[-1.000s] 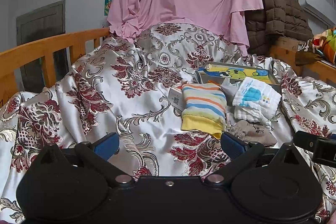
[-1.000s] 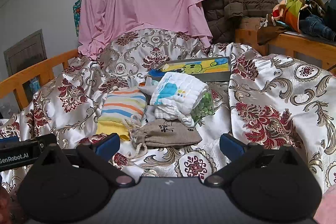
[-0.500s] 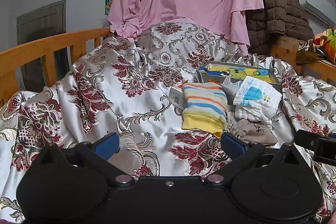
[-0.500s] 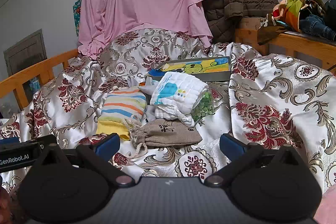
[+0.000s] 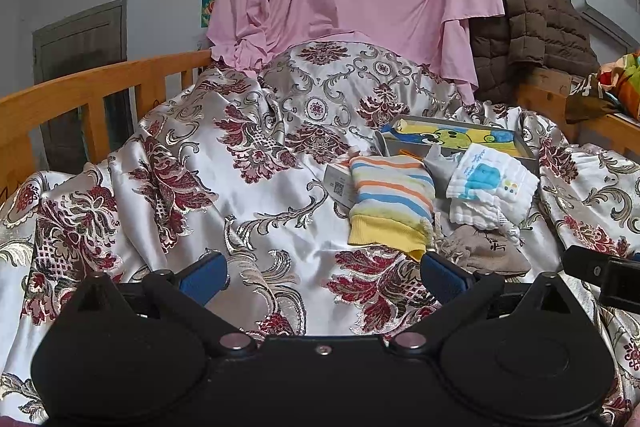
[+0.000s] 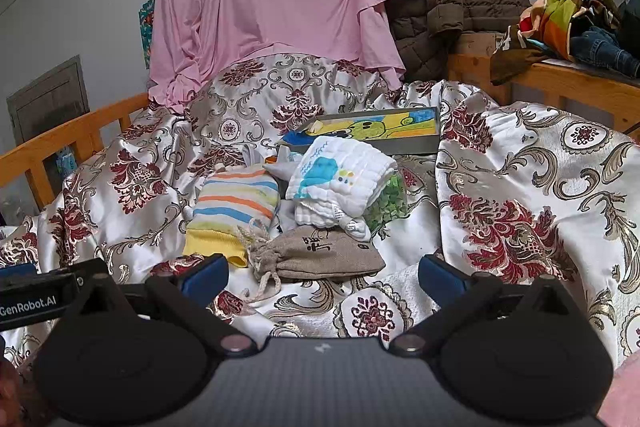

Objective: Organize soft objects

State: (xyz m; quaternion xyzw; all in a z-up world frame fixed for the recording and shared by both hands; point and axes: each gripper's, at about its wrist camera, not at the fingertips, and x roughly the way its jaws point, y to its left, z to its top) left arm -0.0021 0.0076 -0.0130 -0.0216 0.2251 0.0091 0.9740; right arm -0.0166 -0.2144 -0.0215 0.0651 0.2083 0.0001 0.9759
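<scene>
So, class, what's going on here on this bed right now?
Nothing is being handled yet. Both sets of tongs, left and right, are open and empty above the bedspread. Ahead lies a small pile: a striped sock, a white cloth and a drawstring pouch, beside a tray.

Before me on the bed lie a striped sock, a folded white cloth with blue print, and a beige drawstring pouch, all close together.
</scene>
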